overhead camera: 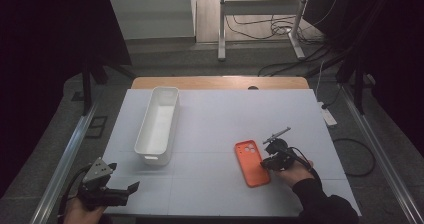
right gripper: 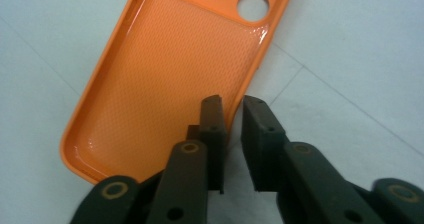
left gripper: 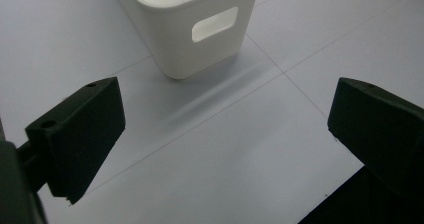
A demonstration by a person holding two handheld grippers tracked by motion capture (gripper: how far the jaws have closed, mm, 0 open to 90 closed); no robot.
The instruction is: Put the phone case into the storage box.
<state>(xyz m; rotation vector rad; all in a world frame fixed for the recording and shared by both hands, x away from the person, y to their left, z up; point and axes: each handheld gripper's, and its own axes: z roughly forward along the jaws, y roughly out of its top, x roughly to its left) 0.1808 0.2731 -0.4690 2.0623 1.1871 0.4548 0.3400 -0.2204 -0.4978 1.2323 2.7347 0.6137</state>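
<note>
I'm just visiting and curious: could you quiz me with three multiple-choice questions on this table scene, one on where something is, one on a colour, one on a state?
1. Where does the white bin stand?
A. toward the table's left side
B. at the right edge
C. on the floor

2. What colour is the phone case?
A. blue
B. orange
C. green

3. How do the left gripper's fingers stand?
A. clamped on the bin
B. wide apart over bare table
C. holding the case

Answers:
1 A, the high view shows the bin left of the middle.
2 B, it is orange in the high view and the right gripper view.
3 B, the left gripper view shows nothing between them.
</note>
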